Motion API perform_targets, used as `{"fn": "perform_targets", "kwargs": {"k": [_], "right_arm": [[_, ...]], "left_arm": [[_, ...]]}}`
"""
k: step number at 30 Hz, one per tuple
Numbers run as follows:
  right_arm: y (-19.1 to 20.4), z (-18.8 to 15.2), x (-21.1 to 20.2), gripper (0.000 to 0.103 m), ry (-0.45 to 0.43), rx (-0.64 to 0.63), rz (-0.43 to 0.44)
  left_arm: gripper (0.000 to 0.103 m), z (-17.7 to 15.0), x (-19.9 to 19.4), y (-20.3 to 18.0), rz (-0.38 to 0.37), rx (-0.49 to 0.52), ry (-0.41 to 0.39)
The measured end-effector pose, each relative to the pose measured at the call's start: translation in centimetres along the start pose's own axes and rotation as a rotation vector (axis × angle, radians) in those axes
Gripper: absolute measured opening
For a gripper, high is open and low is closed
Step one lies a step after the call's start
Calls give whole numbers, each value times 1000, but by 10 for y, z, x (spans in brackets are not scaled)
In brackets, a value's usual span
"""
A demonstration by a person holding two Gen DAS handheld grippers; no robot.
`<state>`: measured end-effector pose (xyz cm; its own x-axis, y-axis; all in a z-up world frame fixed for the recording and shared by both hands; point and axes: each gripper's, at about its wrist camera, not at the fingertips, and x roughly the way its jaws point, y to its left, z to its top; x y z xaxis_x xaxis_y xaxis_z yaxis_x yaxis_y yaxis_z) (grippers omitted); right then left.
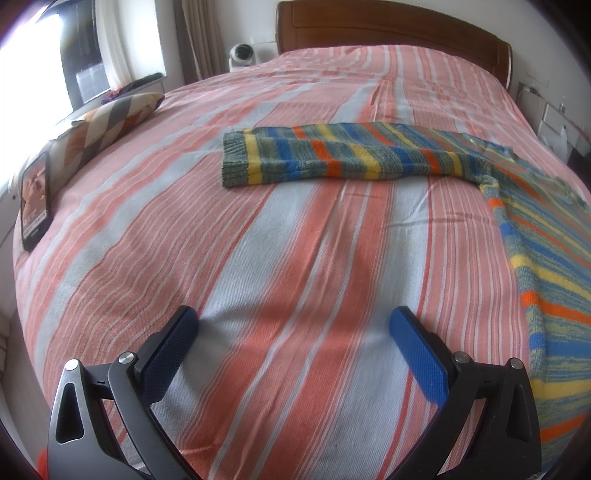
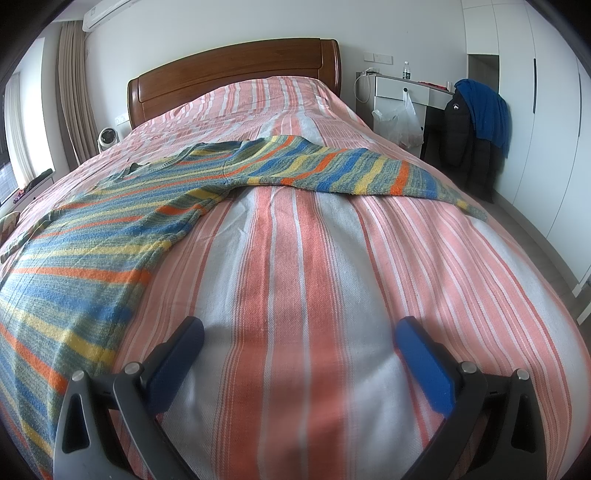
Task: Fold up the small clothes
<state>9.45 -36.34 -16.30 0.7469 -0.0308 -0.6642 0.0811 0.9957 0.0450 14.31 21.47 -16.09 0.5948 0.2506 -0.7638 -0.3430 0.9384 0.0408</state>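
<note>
Nearest the lens, the left gripper [image 1: 293, 332] hangs over bare bedspread with its blue-padded fingers [image 1: 415, 354] spread wide and nothing between them. The right gripper [image 2: 299, 341] is likewise wide apart and empty above the cover.

A striped knitted sweater [image 1: 535, 229] lies flat on the bed [image 1: 258, 240], which wears a salmon, pale-grey and white striped cover. The knit is grey-green, banded with blue, yellow and orange, and has ribbed cuffs. Its body runs lengthways down the bed toward the foot edge, neckline toward the wooden headboard [image 1: 388, 26]. Both sleeves stretch crosswise: the left sleeve [image 1: 332, 155] points at the bed's left edge, and the right sleeve [image 2: 351, 171] reaches the right edge, its cuff tipping over it.

At the left edge a phone [image 1: 36, 199] with a lit screen leans against a diamond-patterned pillow [image 1: 107, 125]; its on-screen text is too small to read. Beyond the right edge, a dark jacket [image 2: 461, 136] bears a small white logo that is illegible.
</note>
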Motion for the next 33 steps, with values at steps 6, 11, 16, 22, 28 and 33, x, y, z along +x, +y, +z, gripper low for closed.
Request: {"fn": "perform_targets", "kwargs": {"k": [6, 11, 16, 22, 28, 33], "right_arm": [[0, 0, 0, 102, 0, 0, -1], [0, -1, 0, 103, 0, -1, -1], [0, 2, 0, 103, 3, -2, -5], [0, 4, 1, 102, 6, -3, -11], [0, 3, 2, 102, -2, -3, -11], [0, 5, 5, 102, 3, -4, -19]], "left_arm": [[103, 6, -1, -2, 10, 4, 27], [103, 37, 2, -7, -33, 32, 71], [103, 70, 23, -22, -12, 125, 19], [103, 84, 60, -23, -89, 98, 54], [103, 78, 58, -22, -102, 80, 24], [103, 78, 58, -20, -105, 78, 24]]}}
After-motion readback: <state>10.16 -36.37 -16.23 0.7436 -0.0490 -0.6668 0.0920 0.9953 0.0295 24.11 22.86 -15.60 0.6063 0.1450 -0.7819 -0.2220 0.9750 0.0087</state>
